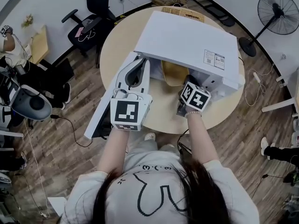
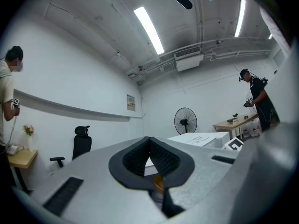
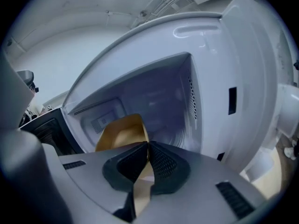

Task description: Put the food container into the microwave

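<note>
Right gripper view, nearest first: the right gripper has its jaws pinched on the rim of the brown container. The container is at the mouth of the open microwave, in front of the cavity. The door stands open at the left. Left gripper view: the left gripper points level with its jaws pressed together on nothing. A fan and a chair stand farther off. Head view: the microwave stands on a round table, and the left gripper is beside the door
</note>
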`<state>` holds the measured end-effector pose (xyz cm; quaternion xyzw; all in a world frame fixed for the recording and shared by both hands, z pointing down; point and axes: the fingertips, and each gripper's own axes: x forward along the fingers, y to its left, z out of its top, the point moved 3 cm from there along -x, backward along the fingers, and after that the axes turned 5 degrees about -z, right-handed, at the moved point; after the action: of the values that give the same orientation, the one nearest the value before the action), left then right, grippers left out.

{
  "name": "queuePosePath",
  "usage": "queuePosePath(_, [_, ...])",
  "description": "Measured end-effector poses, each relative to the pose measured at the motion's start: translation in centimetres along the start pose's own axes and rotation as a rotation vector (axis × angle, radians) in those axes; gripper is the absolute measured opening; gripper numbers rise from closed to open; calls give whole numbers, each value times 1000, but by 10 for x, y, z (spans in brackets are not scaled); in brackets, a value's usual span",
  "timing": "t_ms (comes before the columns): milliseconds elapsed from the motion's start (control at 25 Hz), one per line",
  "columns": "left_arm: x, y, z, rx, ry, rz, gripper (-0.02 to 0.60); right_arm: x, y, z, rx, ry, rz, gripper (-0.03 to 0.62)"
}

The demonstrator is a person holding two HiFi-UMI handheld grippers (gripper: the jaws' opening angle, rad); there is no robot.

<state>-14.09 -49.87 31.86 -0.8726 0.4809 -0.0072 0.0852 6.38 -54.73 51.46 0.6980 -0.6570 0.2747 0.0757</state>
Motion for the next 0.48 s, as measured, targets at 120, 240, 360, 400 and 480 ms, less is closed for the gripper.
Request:
queuePosePath(120, [4,5,2,2,-14,4,9,11,-1,2,16,-5,-13,38])
queuePosePath(240, [8,10,5,7,-21,10,8,21,-3,5,49,-13,-25,38])
queuePosePath(360, [12,15,7,10,-27,21,8,31,-7,7,88,-16,-42,38])
queuePosePath(400, [14,17,8,10,-29,23,8,34,-8,8,97,-18,-47,38])
queuePosePath(480, [16,20,9,14,-34,27,8,40,-9,8,109,-27,-57,38])
